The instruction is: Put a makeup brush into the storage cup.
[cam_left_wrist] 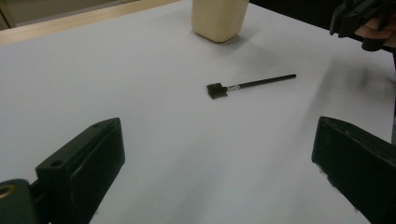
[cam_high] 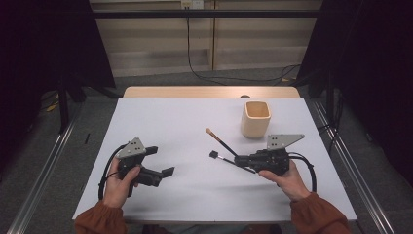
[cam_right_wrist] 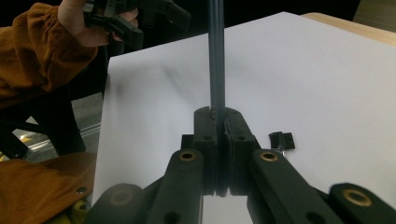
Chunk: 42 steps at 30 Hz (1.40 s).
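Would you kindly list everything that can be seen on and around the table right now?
Table: one, white top, wooden far edge.
Cup: one, cream, far right of the table.
Long brush: one, black handle, tan tip, held in the right gripper.
Short brush: one, black, lying on the table.
Cable: one, black, on the floor behind.
Left gripper: one, black, jaws open.
Right gripper: one, black, jaws shut on the long brush.
Sleeves: two, rust orange.

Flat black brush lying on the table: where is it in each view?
High view: black brush lies centre, just left of the person's right hand.
Left gripper view: brush head sits above centre, handle running right.
Right gripper view: brush head pokes out low, right of centre.
Shared landmark: the open left claw.
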Tool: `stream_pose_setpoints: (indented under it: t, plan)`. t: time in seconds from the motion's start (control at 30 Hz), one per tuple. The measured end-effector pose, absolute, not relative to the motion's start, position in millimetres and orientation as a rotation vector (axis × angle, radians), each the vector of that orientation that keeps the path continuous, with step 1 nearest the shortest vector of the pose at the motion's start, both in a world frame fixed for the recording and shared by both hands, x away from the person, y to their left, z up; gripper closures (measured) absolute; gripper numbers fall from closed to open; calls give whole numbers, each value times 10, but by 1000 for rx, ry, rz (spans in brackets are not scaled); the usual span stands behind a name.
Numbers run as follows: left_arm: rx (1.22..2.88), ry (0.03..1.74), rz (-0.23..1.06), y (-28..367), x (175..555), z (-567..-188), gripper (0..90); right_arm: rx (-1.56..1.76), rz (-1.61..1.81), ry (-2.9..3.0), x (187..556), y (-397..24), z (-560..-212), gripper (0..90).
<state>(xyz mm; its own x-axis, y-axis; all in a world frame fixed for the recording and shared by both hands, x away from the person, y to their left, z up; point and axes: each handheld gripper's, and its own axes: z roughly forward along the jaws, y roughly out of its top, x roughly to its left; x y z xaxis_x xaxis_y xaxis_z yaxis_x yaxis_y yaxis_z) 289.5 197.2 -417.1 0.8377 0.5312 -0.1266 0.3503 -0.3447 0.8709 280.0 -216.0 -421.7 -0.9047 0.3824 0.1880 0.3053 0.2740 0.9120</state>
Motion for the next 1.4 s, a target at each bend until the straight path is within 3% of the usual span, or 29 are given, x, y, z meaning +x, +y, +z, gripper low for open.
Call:
stream_pose_setpoints:
  t: [0.2,0.37,0.67,1.3,1.4]
  plan:
    - [1942,620,214,1894,2829,-4154,26,654,1729,2462,2792,-2151,-4203,856]
    - [1873,600,123,1850,2857,-4163,25,653,1747,2441,2790,-2164,-4191,856]
    - [1847,579,174,1714,2863,-4110,18,645,1749,2430,2786,-2137,-4189,856]
    - [1801,501,141,1282,2901,-3972,26,637,1766,2390,2769,-2121,-4154,856]
    - [1809,479,148,1241,2898,-3962,67,639,1769,2397,2768,-2117,-4151,856]
